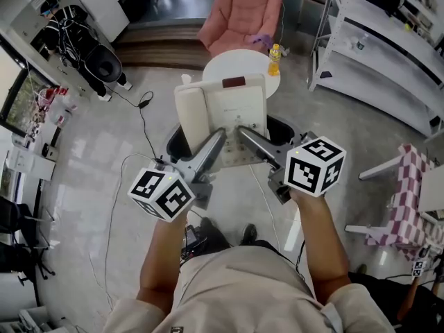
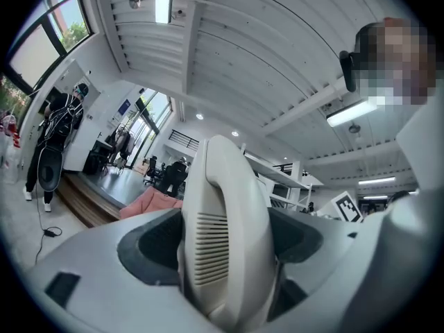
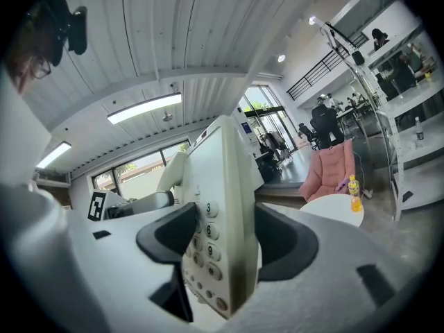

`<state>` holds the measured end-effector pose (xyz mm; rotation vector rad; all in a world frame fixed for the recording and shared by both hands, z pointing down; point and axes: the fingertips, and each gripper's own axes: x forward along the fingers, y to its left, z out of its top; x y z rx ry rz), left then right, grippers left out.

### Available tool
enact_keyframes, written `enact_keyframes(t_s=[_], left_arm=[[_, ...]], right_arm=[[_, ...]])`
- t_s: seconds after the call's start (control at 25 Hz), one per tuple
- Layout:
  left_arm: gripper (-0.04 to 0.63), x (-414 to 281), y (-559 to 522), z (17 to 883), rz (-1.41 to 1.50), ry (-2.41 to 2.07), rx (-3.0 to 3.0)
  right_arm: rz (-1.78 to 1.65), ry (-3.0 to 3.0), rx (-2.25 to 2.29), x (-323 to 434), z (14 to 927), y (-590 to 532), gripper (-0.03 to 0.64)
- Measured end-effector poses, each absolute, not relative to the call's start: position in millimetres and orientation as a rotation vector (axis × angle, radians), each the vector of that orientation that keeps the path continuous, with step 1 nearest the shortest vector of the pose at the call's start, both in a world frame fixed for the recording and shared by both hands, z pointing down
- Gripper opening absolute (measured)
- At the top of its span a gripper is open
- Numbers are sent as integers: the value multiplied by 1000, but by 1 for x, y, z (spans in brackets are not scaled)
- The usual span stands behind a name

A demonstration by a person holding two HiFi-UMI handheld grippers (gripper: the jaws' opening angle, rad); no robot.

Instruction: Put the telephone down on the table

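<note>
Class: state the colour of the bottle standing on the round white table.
The bottle is yellow; the head view shows it best.

A round white table (image 1: 225, 62) stood at 12 o'clock on a pale, glossy floor (image 1: 83, 186). A yellow bottle (image 1: 275, 60) stood upright near the table's 2 o'clock rim. On the floor, a black cable (image 1: 143, 127) trailed at the table's 8 o'clock, a pink armchair (image 1: 243, 12) sat beyond it at 12 o'clock, and white shelving (image 1: 374, 33) stood at 2 o'clock.
</note>
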<state>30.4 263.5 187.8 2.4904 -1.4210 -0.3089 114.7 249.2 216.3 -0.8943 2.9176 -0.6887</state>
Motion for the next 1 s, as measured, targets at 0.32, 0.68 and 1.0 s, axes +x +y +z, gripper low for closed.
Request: enact_keyframes(t_s=[0.32, 0.68, 1.0], left_arm=[[373, 27, 239, 187, -309, -1380, 2513], [373, 14, 188, 206, -318, -1250, 2552], [373, -15, 128, 210, -305, -1147, 2560]], right_arm=[[-710, 2889, -933, 112, 218, 227, 253], [-721, 2848, -1072, 100, 234, 185, 253], [-744, 2816, -1178, 72, 236, 131, 253]])
